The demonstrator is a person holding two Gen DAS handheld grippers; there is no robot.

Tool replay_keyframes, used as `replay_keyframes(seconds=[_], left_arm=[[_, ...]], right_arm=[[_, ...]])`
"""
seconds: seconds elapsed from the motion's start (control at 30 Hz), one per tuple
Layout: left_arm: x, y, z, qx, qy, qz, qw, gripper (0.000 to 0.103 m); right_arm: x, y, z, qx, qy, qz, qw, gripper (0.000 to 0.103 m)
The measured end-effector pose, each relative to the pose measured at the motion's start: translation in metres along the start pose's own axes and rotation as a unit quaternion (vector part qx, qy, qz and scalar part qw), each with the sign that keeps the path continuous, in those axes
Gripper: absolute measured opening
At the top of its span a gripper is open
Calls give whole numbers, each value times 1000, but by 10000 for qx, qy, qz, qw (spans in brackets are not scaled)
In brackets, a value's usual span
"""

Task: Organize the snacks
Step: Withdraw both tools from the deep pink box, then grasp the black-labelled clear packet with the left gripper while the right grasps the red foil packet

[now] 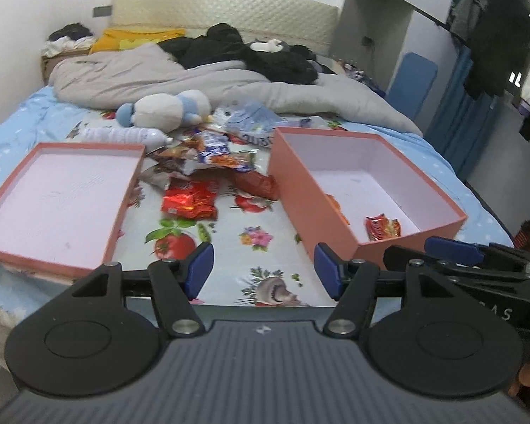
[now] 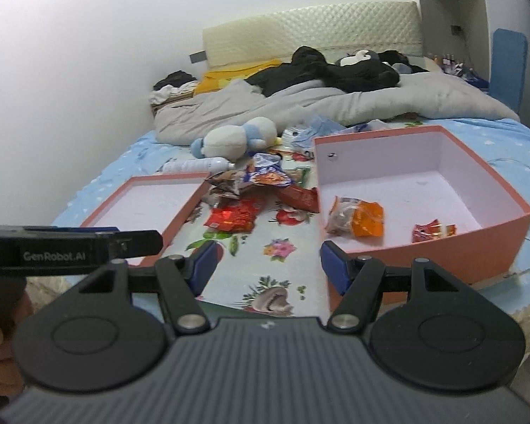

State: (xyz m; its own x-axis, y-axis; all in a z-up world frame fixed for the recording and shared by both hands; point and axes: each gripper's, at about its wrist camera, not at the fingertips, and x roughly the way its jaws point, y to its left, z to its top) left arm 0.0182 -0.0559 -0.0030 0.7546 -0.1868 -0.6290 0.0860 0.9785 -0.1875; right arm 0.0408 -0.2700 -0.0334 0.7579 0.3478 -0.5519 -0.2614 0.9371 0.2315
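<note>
Left wrist view: a bed [image 1: 14, 113] strewn with snack packets [image 1: 208, 162] between two pink boxes.

Both the left gripper [image 1: 263, 270] and the right gripper [image 2: 268, 265] hang over the flowered cloth [image 1: 251, 226] at the near edge, jaws parted with nothing between them. A shallow box lid [image 1: 62, 198] lies at left, the deep box [image 2: 477, 190] at right, holding an orange packet [image 2: 365, 217] and a small red packet [image 2: 431, 231]. Farther off lie a plush toy [image 1: 166, 107], a plastic bottle [image 1: 123, 136], a grey duvet [image 1: 134, 74], dark clothes [image 1: 251, 53] and a padded headboard [image 1: 212, 10] against the white wall; hanging garments [image 1: 498, 31] show at far right.
</note>
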Motion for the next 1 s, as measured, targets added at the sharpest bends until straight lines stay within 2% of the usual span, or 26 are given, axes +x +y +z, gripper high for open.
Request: replay_keyframes(seconds=[0.2,0.57,0.8,1.0], left_arm=[[10,16,7,-254,-24,80,9996,68],[57,27,27,-313,131,135,9993,68],[107,63,40,-531,271,223,9980,69],[169,110,60,-698,378,283,9964,69]], right_arm=[[16,8,-5,-71,111,73,9999,67],[52,11,4,-257,65,122,9996,67],[95,14,4,-340,143,292,9989,67],[158,26,5,-467,439,383,9972,67]])
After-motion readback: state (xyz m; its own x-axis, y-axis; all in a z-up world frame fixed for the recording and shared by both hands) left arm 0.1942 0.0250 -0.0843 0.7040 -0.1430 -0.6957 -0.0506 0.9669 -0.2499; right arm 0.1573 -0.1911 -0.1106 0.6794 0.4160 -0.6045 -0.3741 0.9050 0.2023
